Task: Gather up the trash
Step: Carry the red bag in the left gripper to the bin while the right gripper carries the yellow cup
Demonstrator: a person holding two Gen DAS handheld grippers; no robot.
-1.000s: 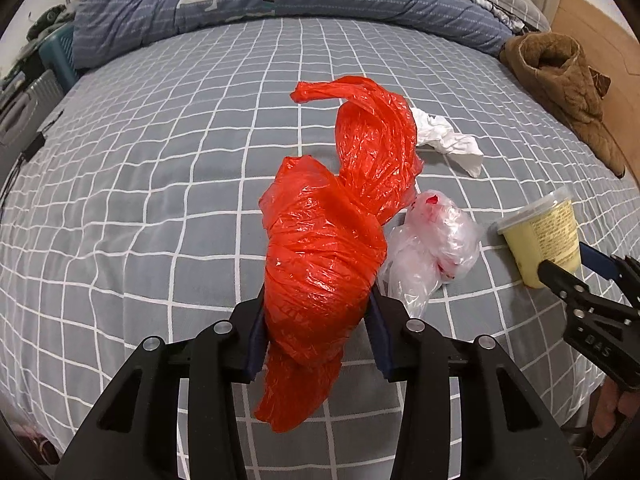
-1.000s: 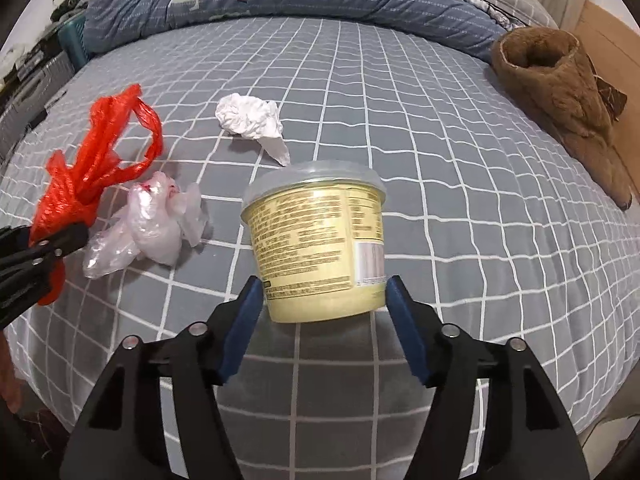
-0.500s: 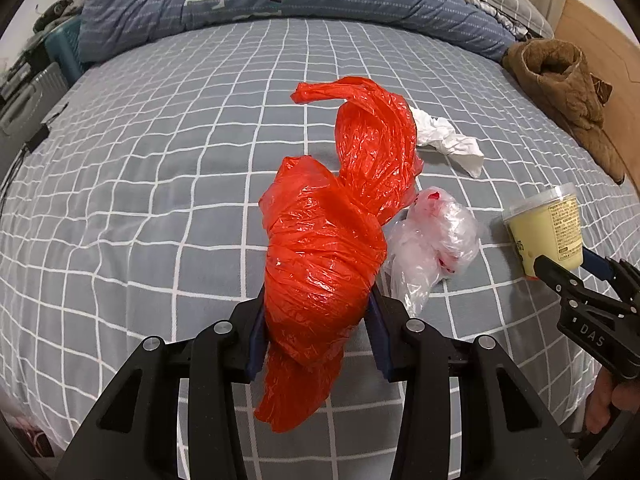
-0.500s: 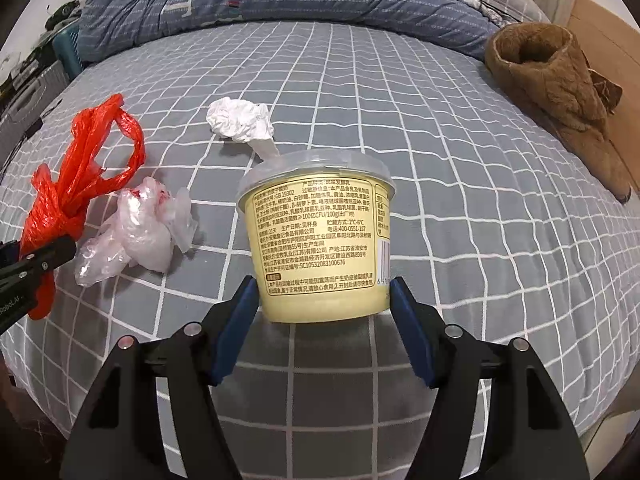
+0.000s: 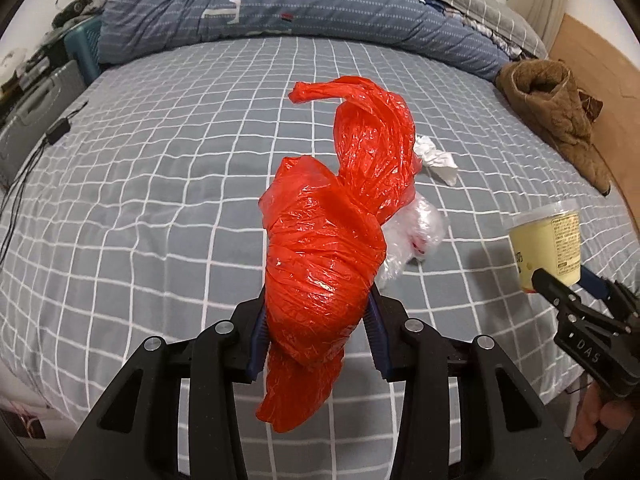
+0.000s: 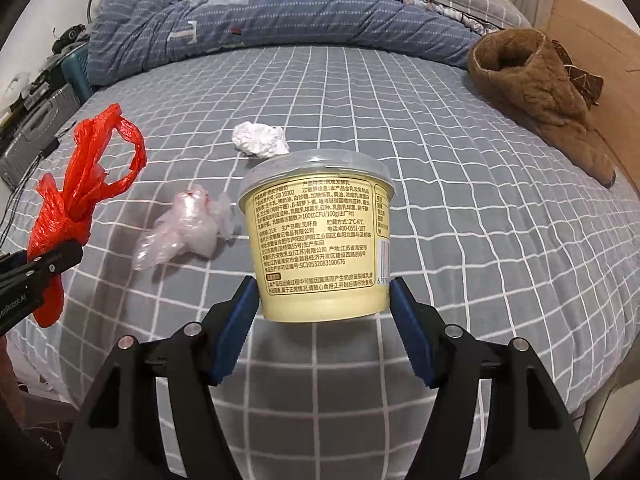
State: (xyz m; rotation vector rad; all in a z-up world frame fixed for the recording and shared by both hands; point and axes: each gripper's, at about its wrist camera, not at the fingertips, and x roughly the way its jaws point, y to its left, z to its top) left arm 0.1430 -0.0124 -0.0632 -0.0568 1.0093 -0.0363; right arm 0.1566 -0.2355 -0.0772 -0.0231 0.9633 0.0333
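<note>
My left gripper (image 5: 316,316) is shut on a crumpled red plastic bag (image 5: 332,240), held above the bed; the same red bag (image 6: 72,200) shows at the left of the right wrist view. My right gripper (image 6: 322,300) is shut on a yellow yogurt cup (image 6: 316,236) with a clear lid, lifted off the sheet; that cup (image 5: 548,240) appears at the right of the left wrist view. On the bed lie a clear plastic bag (image 6: 184,232) with red smears and a crumpled white tissue (image 6: 260,140).
The bed has a grey checked sheet (image 6: 460,220). A blue quilt (image 6: 280,16) is bunched at the far end and a brown fleece garment (image 6: 532,84) lies at the right. A grey case (image 5: 24,120) and cables stand off the left edge.
Both grippers have risen and pulled back from the bed with their loads. The cup has left the sheet, and the clear bag and tissue look farther away.
</note>
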